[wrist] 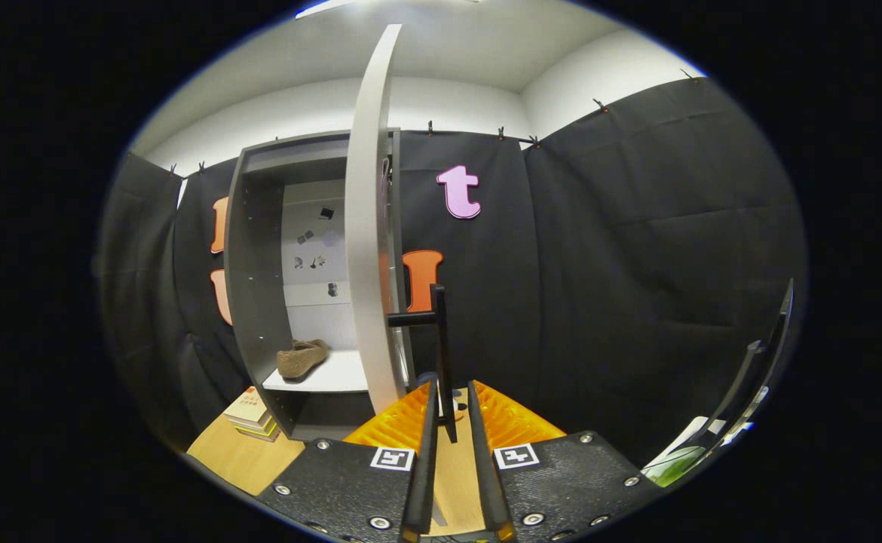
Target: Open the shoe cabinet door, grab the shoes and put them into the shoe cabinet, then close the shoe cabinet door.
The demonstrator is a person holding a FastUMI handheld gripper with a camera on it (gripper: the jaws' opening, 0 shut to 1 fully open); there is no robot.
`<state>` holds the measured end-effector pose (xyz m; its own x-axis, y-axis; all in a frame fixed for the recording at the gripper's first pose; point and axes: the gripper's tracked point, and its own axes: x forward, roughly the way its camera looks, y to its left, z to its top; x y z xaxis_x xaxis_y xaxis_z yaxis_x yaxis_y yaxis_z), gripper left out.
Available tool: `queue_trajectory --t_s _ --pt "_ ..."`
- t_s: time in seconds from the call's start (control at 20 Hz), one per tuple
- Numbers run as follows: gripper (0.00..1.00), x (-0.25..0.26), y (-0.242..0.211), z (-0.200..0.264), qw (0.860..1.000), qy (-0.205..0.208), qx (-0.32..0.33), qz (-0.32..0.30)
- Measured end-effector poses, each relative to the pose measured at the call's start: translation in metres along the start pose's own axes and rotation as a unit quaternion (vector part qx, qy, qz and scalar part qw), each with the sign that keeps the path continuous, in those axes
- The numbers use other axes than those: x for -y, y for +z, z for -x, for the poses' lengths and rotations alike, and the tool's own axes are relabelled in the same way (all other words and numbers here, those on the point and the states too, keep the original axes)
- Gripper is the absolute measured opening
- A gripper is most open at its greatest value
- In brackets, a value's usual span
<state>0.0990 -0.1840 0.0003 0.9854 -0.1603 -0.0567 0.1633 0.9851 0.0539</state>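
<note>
We find the tan suede shoe (301, 357) already on the white shelf inside the grey shoe cabinet (254, 302). Its pale grey door (366, 226) stands open. Our fingers (452, 403) bracket the black bar handle (441, 339), narrowly parted; closing remains.

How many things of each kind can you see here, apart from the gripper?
Cabinet: 1
Door: 1
Handle: 1
Shoe: 1
Stack of books: 1
Total: 5
The gripper has its fingers on either side of the handle's lower end.
</note>
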Motion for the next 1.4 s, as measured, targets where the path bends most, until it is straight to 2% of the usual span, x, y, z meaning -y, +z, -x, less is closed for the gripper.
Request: queue_trajectory --t_s 0.1,0.45,1.05,1.4 --pt "0.25 0.008 0.002 0.004 1.000 -0.012 0.000 0.004" --pt "0.25 -0.001 0.004 0.016 1.000 -0.010 -0.004 0.021" --pt "0.25 -0.087 -0.003 0.035 0.997 0.063 -0.015 0.029" --pt "0.25 -0.137 -0.055 0.029 0.994 0.096 -0.051 -0.002"
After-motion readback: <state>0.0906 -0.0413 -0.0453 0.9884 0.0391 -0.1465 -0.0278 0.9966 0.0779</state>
